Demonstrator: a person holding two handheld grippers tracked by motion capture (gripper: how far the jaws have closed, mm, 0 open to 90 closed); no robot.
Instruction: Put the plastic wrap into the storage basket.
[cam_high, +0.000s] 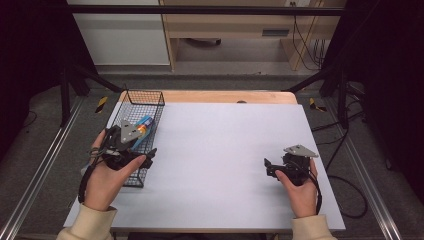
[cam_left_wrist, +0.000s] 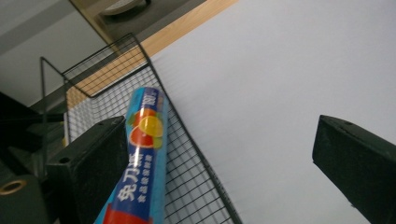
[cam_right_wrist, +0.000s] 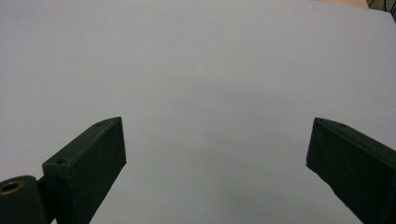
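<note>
A long blue box of cling film (cam_high: 143, 125) with fruit pictures and white print lies in the black wire basket (cam_high: 150, 97) at the table's left edge. In the left gripper view the box (cam_left_wrist: 142, 154) slants up across the basket's mesh (cam_left_wrist: 196, 186), right beside the left jaw. My left gripper (cam_high: 142, 155) hovers over the basket's near end; its jaws (cam_left_wrist: 217, 126) stand wide apart, holding nothing. My right gripper (cam_high: 270, 167) sits low over the white table top at the right, and its jaws (cam_right_wrist: 217, 123) are open with bare surface between them.
The white table top (cam_high: 225, 150) stretches between the two grippers, with a wooden strip (cam_high: 225, 96) along its far edge. Dark frame posts and cables stand on the floor to either side. A wooden desk stands behind the table.
</note>
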